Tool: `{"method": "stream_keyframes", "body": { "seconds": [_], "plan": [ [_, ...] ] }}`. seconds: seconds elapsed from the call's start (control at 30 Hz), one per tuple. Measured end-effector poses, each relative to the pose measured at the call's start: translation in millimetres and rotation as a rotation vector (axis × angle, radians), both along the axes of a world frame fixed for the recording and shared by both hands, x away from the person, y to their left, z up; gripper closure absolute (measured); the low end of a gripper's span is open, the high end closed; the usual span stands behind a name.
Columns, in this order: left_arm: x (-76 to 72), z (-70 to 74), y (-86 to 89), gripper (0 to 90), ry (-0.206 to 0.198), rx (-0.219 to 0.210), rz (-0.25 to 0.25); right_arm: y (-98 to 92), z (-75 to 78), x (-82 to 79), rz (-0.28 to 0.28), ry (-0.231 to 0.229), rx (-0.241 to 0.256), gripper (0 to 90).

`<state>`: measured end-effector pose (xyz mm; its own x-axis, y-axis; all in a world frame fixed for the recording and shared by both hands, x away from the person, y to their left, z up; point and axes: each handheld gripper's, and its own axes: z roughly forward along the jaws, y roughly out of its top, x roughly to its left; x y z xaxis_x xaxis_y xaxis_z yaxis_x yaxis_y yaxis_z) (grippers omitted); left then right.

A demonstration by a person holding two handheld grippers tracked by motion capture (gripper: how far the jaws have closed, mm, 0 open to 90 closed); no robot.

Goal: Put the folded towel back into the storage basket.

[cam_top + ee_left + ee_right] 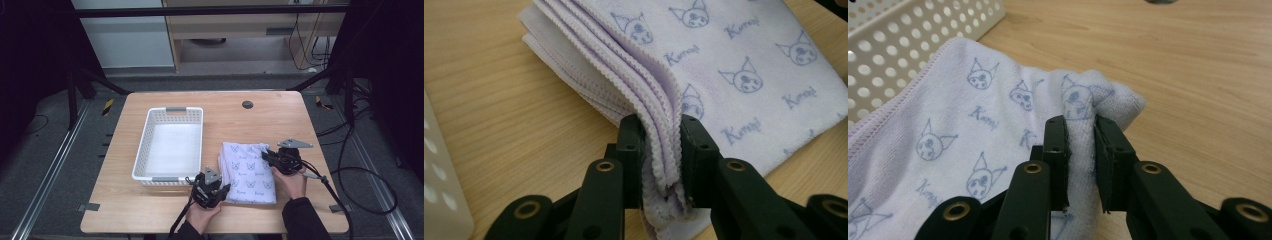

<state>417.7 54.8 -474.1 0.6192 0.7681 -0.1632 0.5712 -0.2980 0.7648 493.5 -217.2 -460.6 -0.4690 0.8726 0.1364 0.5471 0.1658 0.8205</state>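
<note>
Both my fingers are pinched on the folded towel (249,171): left gripper (216,188) near edge, right gripper (272,158) far corner. Basket (150,131) sits just left.

A white perforated basket (169,145) (left of centre) and a folded lilac towel (248,170), near right, are borne by the wooden table (280,115).

I see a white perforated basket (170,144) standing empty on the wooden surface (150,205), left of centre. A small dark round disc (247,104) sits near the far edge.
</note>
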Motion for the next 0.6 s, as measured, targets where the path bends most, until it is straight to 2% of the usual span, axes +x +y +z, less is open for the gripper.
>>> {"method": "stream_keyframes", "body": {
  "seconds": [0.13, 0.3, 0.37, 0.43, 0.6],
  "plan": [
    [-1.7, 11.8, 0.6, 72.7, -0.021, -0.008, -0.010, -1.8, 8.2, -4.4, -0.011, -0.022, 0.010, 77.2],
    [-4.3, 24.6, -0.2, 72.8, -0.052, 0.014, -0.032, -1.2, 16.1, -7.7, -0.013, -0.046, 0.003, 77.2],
    [-4.2, 28.3, -0.4, 72.8, -0.059, 0.011, -0.036, -1.3, 19.3, -9.2, -0.015, -0.057, 0.016, 77.3],
    [-4.0, 31.7, -0.6, 72.8, -0.062, 0.011, -0.039, -1.6, 22.3, -10.3, -0.018, -0.067, 0.004, 77.3],
    [-3.5, 38.0, 2.0, 72.9, -0.068, 0.004, -0.044, -1.8, 30.1, -13.6, -0.018, -0.085, 0.013, 77.4]
  ]
}}
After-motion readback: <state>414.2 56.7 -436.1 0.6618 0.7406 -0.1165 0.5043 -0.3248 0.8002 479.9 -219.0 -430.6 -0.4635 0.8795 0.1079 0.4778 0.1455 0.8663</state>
